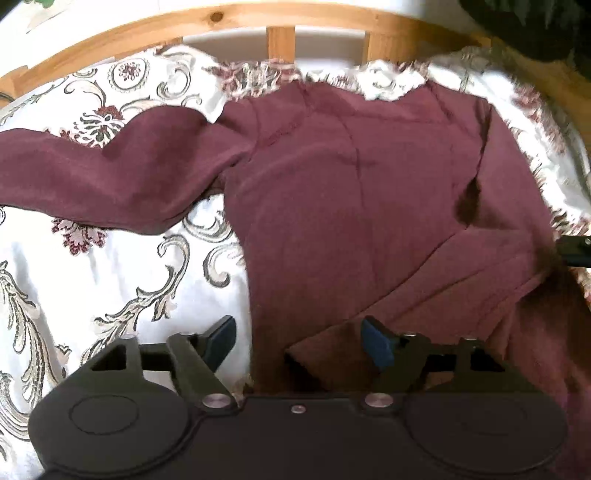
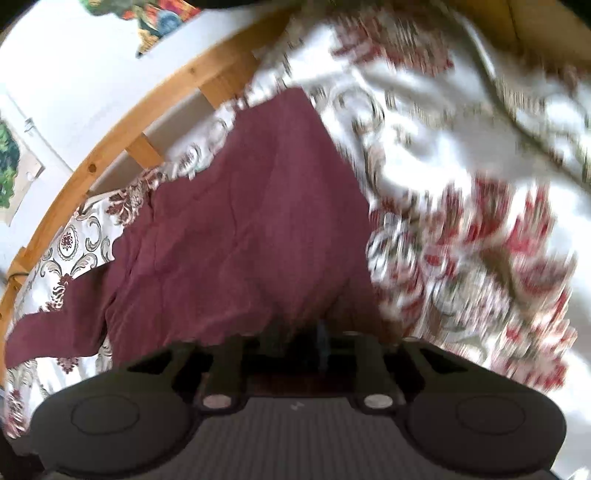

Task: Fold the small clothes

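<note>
A maroon long-sleeved shirt (image 1: 332, 192) lies spread on a patterned bedspread (image 1: 110, 266). One sleeve (image 1: 92, 177) stretches out to the left. The right side is folded over the body. My left gripper (image 1: 299, 336) is open, its fingers straddling the shirt's near left edge just above the cloth. My right gripper (image 2: 314, 332) is shut on the shirt (image 2: 240, 240), holding a fold of the maroon cloth that drapes over its fingers. The right gripper's black tip shows at the right edge of the left wrist view (image 1: 576, 251).
A wooden bed rail (image 1: 280, 22) with slats runs along the far side, with a white wall behind it. The floral bedspread (image 2: 461, 221) extends to the right of the shirt, blurred by motion. A dark object (image 1: 535, 26) sits at the far right corner.
</note>
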